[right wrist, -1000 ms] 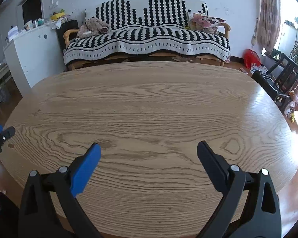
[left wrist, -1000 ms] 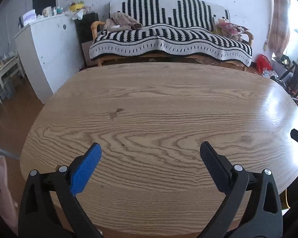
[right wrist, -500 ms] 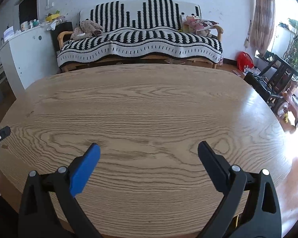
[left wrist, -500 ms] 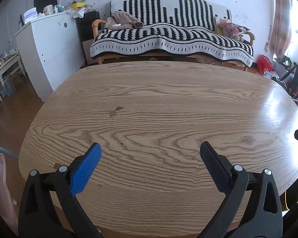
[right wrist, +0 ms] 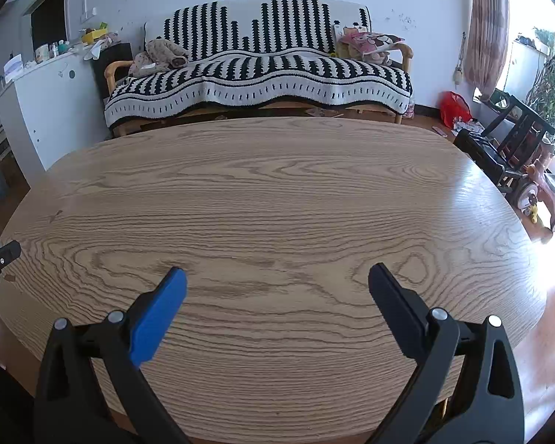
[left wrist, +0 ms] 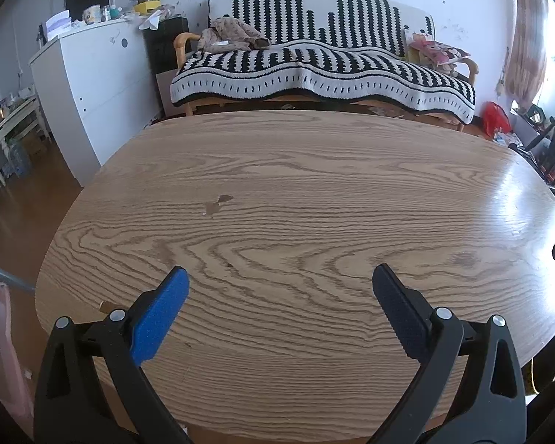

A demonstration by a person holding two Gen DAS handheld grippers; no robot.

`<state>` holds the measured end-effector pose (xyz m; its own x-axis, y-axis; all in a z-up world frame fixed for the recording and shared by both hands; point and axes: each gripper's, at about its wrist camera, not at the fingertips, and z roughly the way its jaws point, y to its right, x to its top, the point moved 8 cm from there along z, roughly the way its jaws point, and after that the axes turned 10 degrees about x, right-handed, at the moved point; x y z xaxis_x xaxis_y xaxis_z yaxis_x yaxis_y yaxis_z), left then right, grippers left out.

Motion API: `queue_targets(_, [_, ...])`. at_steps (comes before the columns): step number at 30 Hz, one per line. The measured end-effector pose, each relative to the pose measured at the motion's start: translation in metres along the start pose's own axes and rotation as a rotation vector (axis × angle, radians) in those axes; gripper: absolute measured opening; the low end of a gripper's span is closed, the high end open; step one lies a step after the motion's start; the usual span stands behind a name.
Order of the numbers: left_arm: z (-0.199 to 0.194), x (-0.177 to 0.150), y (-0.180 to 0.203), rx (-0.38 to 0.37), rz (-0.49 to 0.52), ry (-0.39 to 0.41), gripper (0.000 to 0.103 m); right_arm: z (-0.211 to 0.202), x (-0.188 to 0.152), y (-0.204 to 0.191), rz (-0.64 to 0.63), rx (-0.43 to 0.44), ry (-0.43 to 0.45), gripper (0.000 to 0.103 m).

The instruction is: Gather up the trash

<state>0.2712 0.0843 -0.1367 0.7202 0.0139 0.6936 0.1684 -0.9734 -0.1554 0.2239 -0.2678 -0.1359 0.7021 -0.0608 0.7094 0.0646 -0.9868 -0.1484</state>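
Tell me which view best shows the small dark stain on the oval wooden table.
The left wrist view: the small dark stain sits clear and unobstructed left of centre on the oval wooden table. The right wrist view shows only a faint, small mark near the table's far left edge, probably the same stain.

A small tan scrap (left wrist: 105, 306) lies flat at the very left edge of the oval wood-grain counter (left wrist: 314, 170), near its front-left curve; too small to tell what it is. Well apart from it, farther in on the left half, sits a flat brown fleck (left wrist: 218, 201), either litter or a stain, with a tiny white speck (left wrist: 203, 214) just beside it.
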Motion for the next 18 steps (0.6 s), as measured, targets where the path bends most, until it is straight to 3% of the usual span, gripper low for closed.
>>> queue_targets(18, [0.0011,-0.0029,0.0049,-0.007,0.003,-0.012,0.097,-0.0003,-0.0002,-0.0006,0.003,0.003,-0.003,0.095])
